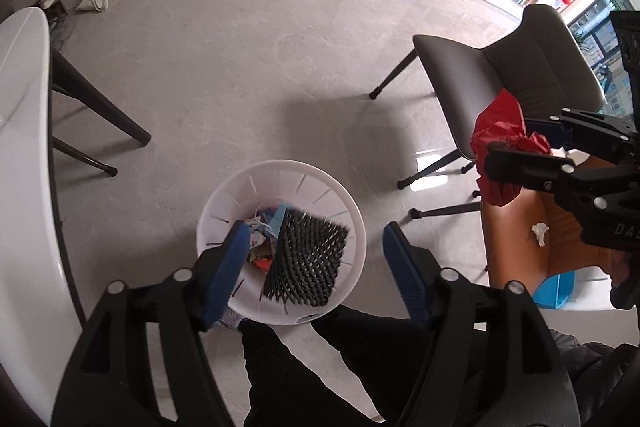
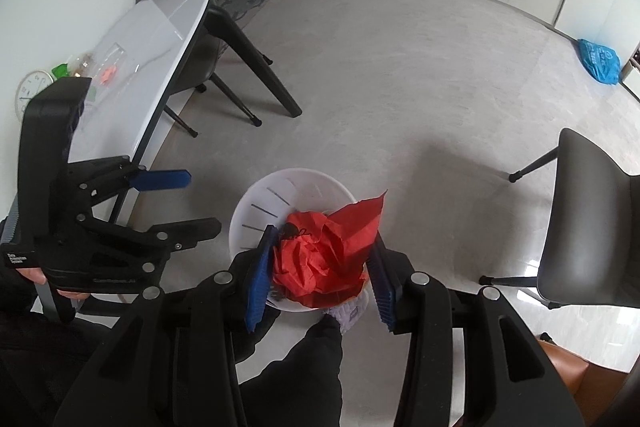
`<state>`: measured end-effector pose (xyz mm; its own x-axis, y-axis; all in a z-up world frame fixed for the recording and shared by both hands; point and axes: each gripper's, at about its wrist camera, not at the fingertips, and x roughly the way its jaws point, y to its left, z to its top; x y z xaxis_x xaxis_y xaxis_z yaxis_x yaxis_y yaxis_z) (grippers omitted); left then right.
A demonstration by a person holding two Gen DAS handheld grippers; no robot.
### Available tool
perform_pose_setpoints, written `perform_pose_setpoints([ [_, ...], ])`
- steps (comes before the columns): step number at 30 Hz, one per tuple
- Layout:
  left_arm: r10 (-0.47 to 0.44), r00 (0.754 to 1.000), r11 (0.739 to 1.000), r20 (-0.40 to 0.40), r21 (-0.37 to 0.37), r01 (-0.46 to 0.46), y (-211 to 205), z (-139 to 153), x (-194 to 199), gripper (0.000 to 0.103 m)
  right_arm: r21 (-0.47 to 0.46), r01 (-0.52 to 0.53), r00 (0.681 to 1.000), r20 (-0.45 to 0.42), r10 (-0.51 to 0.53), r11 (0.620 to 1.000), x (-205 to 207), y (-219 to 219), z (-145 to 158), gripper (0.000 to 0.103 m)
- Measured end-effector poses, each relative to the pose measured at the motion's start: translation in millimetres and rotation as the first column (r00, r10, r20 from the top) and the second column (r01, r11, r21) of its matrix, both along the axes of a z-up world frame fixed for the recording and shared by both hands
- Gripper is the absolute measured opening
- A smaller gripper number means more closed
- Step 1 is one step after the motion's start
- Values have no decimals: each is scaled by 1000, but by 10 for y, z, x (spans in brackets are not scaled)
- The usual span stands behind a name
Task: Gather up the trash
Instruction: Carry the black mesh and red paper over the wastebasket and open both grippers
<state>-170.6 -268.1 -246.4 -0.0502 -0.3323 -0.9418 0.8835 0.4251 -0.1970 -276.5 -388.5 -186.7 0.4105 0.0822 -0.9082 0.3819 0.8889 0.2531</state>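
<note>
Below, the white bin (image 1: 352, 227) stands on the floor, holding a black mesh piece (image 1: 308, 263) and paper scraps. Over it, the left gripper (image 1: 316, 267) hangs spread and empty — the right gripper (image 2: 320, 267) pinches crumpled red paper (image 2: 324, 255) between its 2 blue pads.

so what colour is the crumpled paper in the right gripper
Red. The crumpled paper shows best in the right wrist view.

Both grippers are black plastic frames with silver round screws and ribbed blue pads on the fingers (image 1: 230, 267). The left gripper (image 2: 172, 203) carries small white lettering. The person wears black trousers (image 1: 320, 367).
</note>
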Motion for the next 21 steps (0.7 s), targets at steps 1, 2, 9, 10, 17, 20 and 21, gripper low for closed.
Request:
perform_pose_setpoints([
  [1,8,1000,1000,4,1,-8,18,18,12,71,2,-5,1000,-1,5,1000,9,12,-13,45],
  [2,16,1000,1000,8,0,-16,33,44,22,73,5,-11,1000,-1,11,1000,14,12,-33,46],
  [9,130,989,991,70,-33,-128,333,375,188,86,48,-86,996,-26,87,995,207,209,-276,46],
  [10,150,986,988,76,-44,-147,391,443,232,87,57,-100,994,-30,102,993,250,252,-318,46],
  [17,289,952,955,99,-95,-280,748,791,475,94,41,-161,983,-85,164,986,531,526,-559,96],
  [20,330,937,941,113,-114,-318,882,893,555,94,37,-159,982,-102,162,987,618,539,-555,96],
  [21,344,932,936,117,-121,-330,937,921,580,94,39,-150,983,-98,153,988,643,529,-518,96],
])
